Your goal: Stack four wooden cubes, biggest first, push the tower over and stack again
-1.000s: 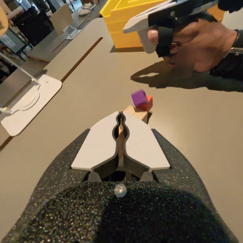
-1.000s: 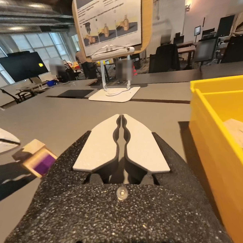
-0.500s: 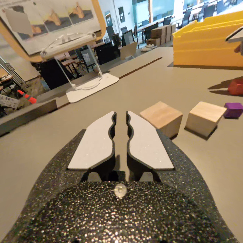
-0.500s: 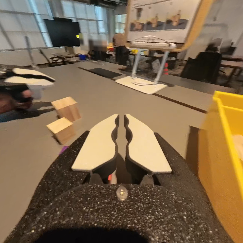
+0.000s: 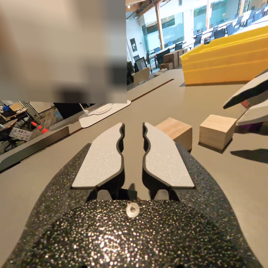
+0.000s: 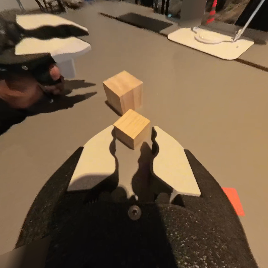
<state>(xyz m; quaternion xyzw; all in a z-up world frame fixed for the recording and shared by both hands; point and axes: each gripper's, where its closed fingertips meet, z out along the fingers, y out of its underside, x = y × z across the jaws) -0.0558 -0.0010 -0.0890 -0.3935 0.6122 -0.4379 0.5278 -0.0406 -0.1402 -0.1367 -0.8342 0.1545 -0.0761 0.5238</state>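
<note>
The four cubes lie apart on the grey table. In the right wrist view, my right gripper is open, its fingertips either side of the medium wooden cube, which rests on the table. The large wooden cube sits just beyond. An orange cube shows at the right edge. In the left wrist view, my left gripper is open and empty, with the large cube just to its right and the medium cube farther right. A purple cube peeks out under the right gripper.
A yellow bin stands at the far right of the table. A white stand base sits at the back edge. A hand holds the left gripper to the left of the cubes. The white stand base sits 35 centimetres or so from the ends of my left fingers.
The tower has fallen and the cubes have come to rest apart. My right gripper tilted down, opened and closed in around the medium cube. My left gripper opened wider.
</note>
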